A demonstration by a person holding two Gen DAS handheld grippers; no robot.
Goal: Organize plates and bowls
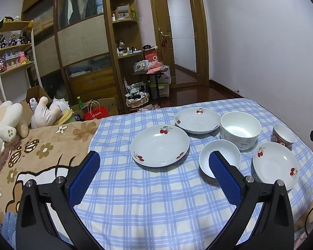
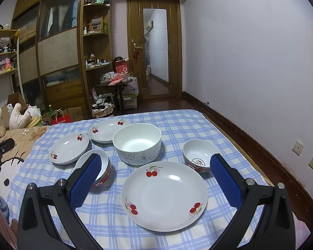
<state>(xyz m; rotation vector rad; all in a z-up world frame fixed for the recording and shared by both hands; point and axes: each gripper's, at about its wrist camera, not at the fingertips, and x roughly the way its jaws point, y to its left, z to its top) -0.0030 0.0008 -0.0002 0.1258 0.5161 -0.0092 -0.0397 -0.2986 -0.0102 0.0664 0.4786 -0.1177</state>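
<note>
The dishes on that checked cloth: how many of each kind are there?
Cherry-patterned plates: 3
Large white bowl: 1
Small bowls with red outsides: 2
Total: 6 dishes, all on the blue checked cloth.

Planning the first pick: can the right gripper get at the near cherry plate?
Probably yes. The right gripper is open, the plate lies straight ahead between its jaws, and nothing is stacked on it.
</note>
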